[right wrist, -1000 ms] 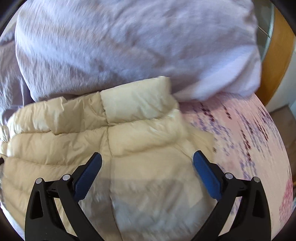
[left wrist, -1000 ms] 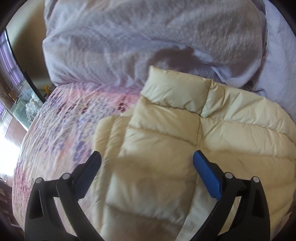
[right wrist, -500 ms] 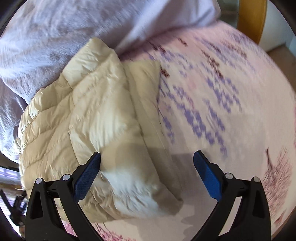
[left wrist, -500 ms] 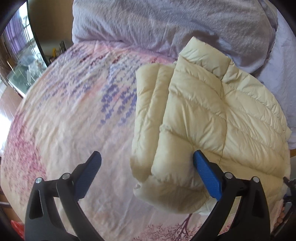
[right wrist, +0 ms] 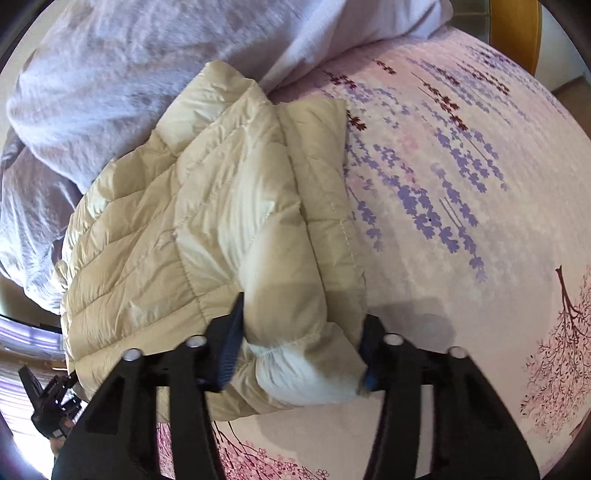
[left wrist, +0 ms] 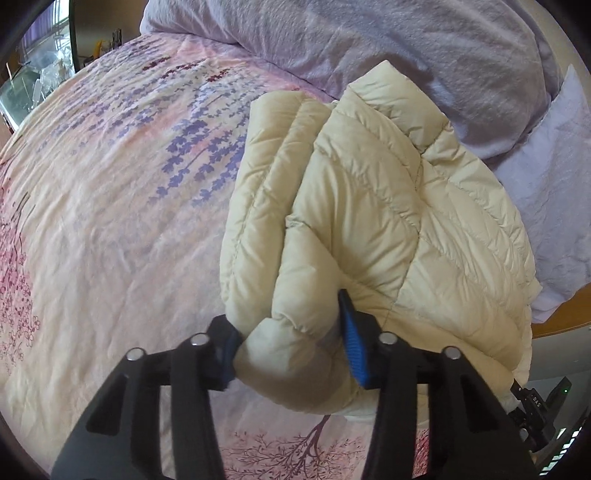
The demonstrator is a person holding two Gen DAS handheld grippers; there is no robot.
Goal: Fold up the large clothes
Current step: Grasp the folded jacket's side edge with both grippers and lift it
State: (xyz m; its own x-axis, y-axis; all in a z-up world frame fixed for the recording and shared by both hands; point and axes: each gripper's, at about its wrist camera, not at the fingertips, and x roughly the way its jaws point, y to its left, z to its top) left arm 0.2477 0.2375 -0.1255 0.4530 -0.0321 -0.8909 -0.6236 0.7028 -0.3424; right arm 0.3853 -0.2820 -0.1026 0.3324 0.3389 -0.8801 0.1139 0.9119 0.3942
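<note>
A cream quilted puffer jacket (left wrist: 388, 206) lies folded on a floral bedspread (left wrist: 110, 206), its far end against a lilac duvet. My left gripper (left wrist: 291, 343) is shut on the jacket's near left corner, the puffy hem bulging between the blue pads. In the right wrist view the jacket (right wrist: 207, 221) fills the left half. My right gripper (right wrist: 303, 343) is shut on its near right corner, the hem squeezed between the fingers.
A bunched lilac duvet (left wrist: 369, 40) lies across the head of the bed, also seen in the right wrist view (right wrist: 147, 55). A lilac pillow (left wrist: 554, 184) sits at the right. A wooden bed frame (right wrist: 517, 33) shows at the far right. The floral bedspread (right wrist: 461, 184) spreads beside the jacket.
Both grippers pulled back from over the jacket's middle to its near end, then closed from wide open onto the near corners of the folded hem.
</note>
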